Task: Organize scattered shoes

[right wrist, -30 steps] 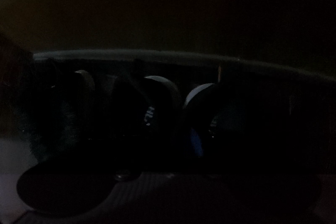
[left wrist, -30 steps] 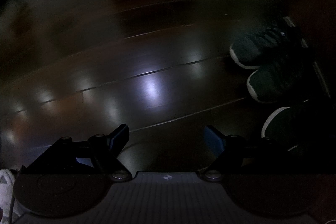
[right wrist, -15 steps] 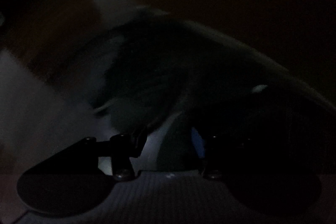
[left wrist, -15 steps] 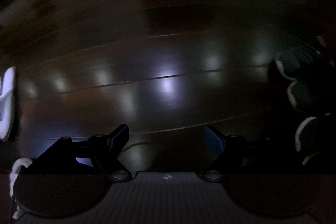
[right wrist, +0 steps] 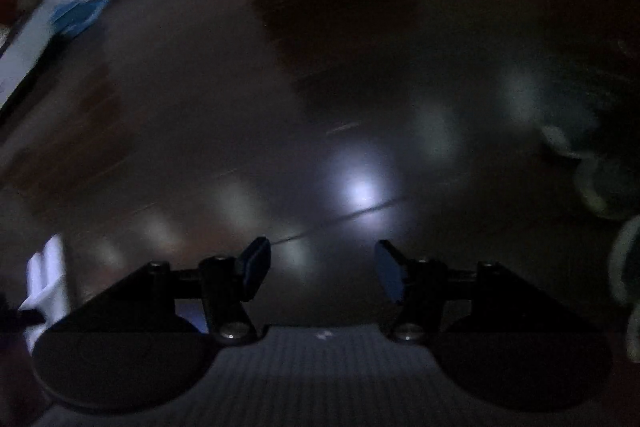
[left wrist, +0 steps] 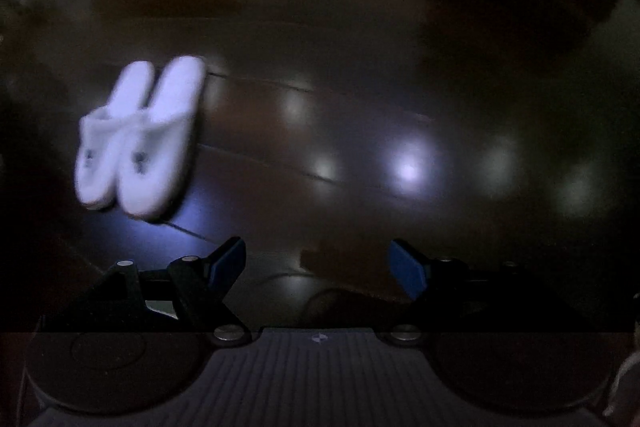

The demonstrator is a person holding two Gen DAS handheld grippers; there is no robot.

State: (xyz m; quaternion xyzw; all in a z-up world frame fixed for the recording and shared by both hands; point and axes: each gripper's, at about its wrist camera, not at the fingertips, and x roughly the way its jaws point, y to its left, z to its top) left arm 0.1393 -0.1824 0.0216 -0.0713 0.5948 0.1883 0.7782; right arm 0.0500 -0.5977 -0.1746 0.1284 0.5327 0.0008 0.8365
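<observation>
step: I'm between shoes, seeking the next pick | left tool (left wrist: 318,265) spread, empty | right tool (right wrist: 322,269) spread, empty | slippers (left wrist: 136,137) paired on floor (left wrist: 360,107), ahead-left | next: I judge swing left, straddle one slipper, pinch.

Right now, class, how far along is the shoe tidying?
Done: the white slippers lie side by side on the floor. In hand: nothing; left tongs and right tongs are both open. Left: unclear; the blurred dark shoes can't be judged.
</observation>
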